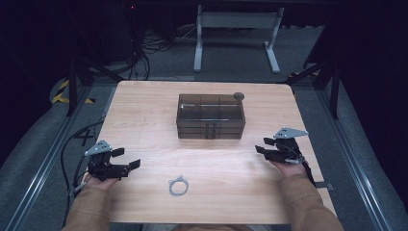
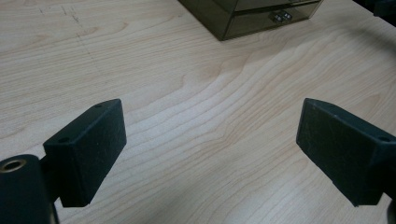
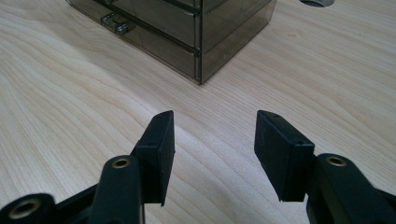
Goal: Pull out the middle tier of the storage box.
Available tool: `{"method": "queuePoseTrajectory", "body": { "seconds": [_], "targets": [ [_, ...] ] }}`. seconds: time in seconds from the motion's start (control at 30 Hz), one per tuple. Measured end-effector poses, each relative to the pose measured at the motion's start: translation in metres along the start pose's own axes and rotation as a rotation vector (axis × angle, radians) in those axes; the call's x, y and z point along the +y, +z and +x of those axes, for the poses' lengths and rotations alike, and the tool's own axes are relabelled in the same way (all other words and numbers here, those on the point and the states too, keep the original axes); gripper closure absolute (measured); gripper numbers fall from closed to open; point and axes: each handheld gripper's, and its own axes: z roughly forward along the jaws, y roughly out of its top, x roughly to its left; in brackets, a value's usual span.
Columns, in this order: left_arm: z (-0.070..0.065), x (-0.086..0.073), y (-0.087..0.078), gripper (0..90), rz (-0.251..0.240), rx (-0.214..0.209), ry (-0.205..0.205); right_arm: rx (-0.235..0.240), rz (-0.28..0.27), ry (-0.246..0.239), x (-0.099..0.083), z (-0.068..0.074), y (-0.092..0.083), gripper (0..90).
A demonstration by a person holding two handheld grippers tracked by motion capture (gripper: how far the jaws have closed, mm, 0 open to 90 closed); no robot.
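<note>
Drawer box (image 1: 210, 117) long axis crosswise; drawer fronts face person

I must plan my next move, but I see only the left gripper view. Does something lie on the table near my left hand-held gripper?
Observer: Yes. A small grey wire loop lies on the table, to the right of the left hand-held gripper and apart from it.
Operator: And my right hand-held gripper?
Observer: The right hand-held gripper is open, with nothing between its jaws.
Operator: Is there anything beside the drawer box?
Observer: A round grey spot sits at the far right corner of the drawer box.
</note>
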Motion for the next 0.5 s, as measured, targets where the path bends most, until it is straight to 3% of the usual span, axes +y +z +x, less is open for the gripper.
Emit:
{"method": "queuePoseTrajectory", "body": {
  "seconds": [0.3,0.37,0.5],
  "targets": [
    [-0.0005,0.0008,-0.0010,9.0,-0.013,-0.006,0.004,-0.009,-0.005,0.004,-0.0010,0.0007,-0.0002,47.5],
    [-0.0006,0.0009,-0.0011,9.1,-0.016,-0.007,0.003,-0.043,-0.025,-0.009,-0.0016,0.0039,-0.0023,47.9],
    [-0.0002,0.0017,-0.0007,9.1,-0.016,-0.012,0.004,-0.026,-0.042,-0.013,-0.0012,0.0059,-0.0037,48.6]
  ]
}}
